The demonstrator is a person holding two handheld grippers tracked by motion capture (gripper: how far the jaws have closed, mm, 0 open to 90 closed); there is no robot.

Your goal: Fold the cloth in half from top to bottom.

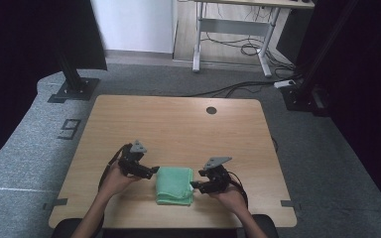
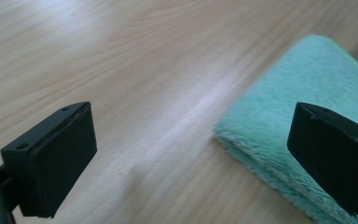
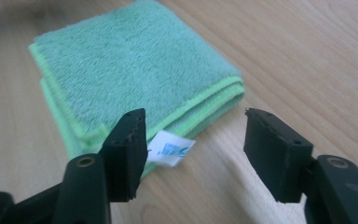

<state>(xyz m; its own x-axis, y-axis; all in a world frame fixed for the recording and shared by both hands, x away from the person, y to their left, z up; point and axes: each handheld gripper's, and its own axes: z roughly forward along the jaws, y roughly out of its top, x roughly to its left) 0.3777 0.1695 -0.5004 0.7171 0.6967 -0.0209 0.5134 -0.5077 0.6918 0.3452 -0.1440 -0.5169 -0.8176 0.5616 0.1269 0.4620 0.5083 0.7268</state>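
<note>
A folded green towel (image 1: 174, 185) lies flat near the front edge of the wooden table (image 1: 178, 124). My left gripper (image 1: 151, 172) sits at the towel's left side with its jaws wide open. In the left gripper view (image 2: 193, 126) one jaw hovers over the towel's (image 2: 307, 93) edge and the other over bare wood. My right gripper (image 1: 196, 186) is at the towel's right side, open. In the right gripper view (image 3: 193, 126) the towel (image 3: 135, 70) lies just ahead. Its white label (image 3: 170, 148) pokes out beside one jaw, and nothing is gripped.
A round cable hole (image 1: 211, 110) sits near the table's far edge. Black frame posts (image 1: 72, 74) stand on the grey carpet at both far corners. A desk frame with cables (image 1: 233, 39) is behind.
</note>
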